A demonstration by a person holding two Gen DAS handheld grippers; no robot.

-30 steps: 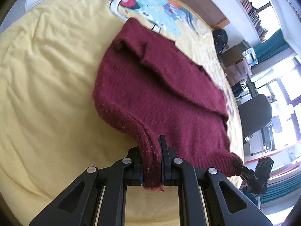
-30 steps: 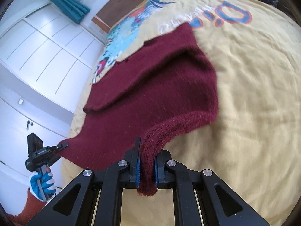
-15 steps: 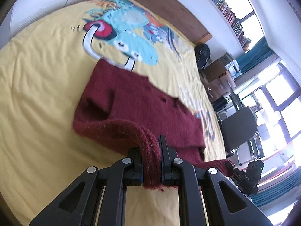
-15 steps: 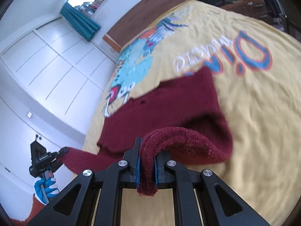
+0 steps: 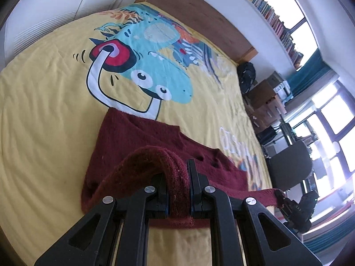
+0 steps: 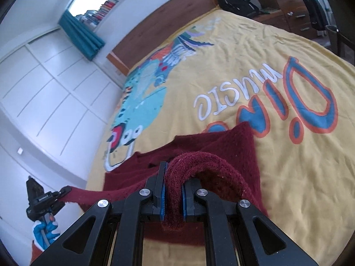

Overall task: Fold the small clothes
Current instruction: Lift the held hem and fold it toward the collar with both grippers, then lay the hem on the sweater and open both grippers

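A dark red knitted sweater (image 5: 137, 137) lies on the yellow bedspread (image 5: 44, 102), its near hem lifted and arched over the part still lying flat. My left gripper (image 5: 178, 186) is shut on one corner of that ribbed hem. The right gripper (image 6: 173, 190) is shut on the other hem corner of the sweater (image 6: 221, 146). The hem stretches taut between the two. In the left wrist view the right gripper (image 5: 286, 201) shows at the lower right; in the right wrist view the left gripper (image 6: 60, 194) shows at the lower left, held by a blue-gloved hand (image 6: 43, 232).
The yellow bedspread (image 6: 288, 44) bears a dinosaur print (image 5: 155, 71) and lettering (image 6: 266, 95). A wooden headboard (image 5: 199, 15) stands at the far end. White wardrobe doors (image 6: 44, 93) line one side; a black bag (image 5: 247, 77), drawers (image 6: 292, 4) and a chair (image 5: 288, 164) stand on the other.
Both grippers have carried the hem up and forward over the sweater toward the headboard. The lifted part now arches over the flat part, and more of the printed bedspread shows.
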